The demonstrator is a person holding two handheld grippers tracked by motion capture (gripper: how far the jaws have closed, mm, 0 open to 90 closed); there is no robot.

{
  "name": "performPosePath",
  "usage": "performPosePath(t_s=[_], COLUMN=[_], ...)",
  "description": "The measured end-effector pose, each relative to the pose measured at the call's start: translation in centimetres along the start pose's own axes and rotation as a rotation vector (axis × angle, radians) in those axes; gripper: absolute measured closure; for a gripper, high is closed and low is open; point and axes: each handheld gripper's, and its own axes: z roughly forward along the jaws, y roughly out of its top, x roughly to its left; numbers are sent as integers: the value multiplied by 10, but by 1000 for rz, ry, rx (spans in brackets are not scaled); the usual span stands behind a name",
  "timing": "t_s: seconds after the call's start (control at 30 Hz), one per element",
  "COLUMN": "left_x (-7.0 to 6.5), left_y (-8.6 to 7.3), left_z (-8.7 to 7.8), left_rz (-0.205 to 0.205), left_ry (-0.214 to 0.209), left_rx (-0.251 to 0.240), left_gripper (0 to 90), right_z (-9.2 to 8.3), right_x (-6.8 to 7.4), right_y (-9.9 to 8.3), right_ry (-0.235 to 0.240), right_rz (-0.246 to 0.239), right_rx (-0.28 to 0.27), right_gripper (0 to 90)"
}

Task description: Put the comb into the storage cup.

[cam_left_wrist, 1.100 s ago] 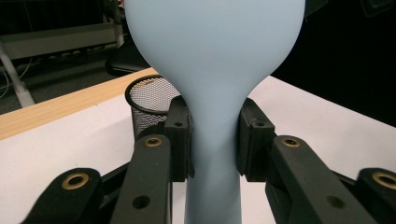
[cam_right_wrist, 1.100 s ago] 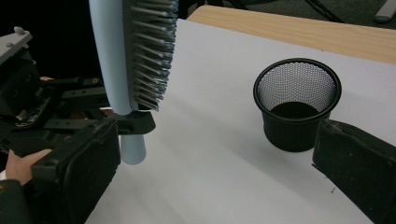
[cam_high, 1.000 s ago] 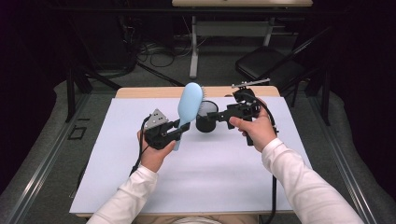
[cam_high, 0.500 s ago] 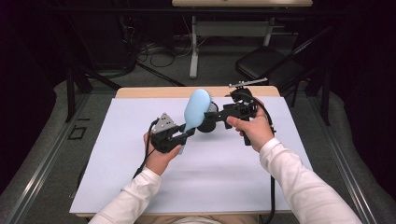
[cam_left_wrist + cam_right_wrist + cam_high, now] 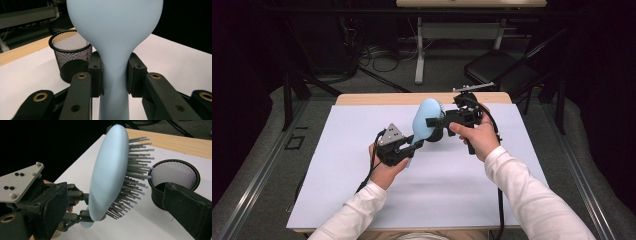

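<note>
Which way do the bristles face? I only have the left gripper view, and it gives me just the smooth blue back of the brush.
Observer: In the right gripper view, the bristles of the hairbrush point toward the mesh cup.
Operator: Where is the right hand-held gripper?
Observer: The right hand-held gripper is at the brush head. Its jaws have just been closing, and the head appears to be between them, but the pads are not pressing on it.
Operator: Is the brush off the table?
Observer: Yes. The high view shows it held above the white table, with its head up and leaning toward the cup.
</note>
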Motion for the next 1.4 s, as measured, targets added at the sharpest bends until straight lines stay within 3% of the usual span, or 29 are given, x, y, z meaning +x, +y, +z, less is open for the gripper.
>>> performPosePath(t_s=[0.3,1.17,1.4], left_x=[0,-2,-2], left_y=[0,0,-1], left_z=[0,0,0], left_rz=[0,1,1], left_ry=[-1,-4,-4], left_rx=[-1,-6,-6], left_gripper=[698,698,698], right_z=[9,23,22], right_x=[5,3,1], right_y=[5,9,9], right_ry=[13,54,71], right_rz=[5,40,71], right_rx=[-23,-30,-38], right_gripper=[142,194,233])
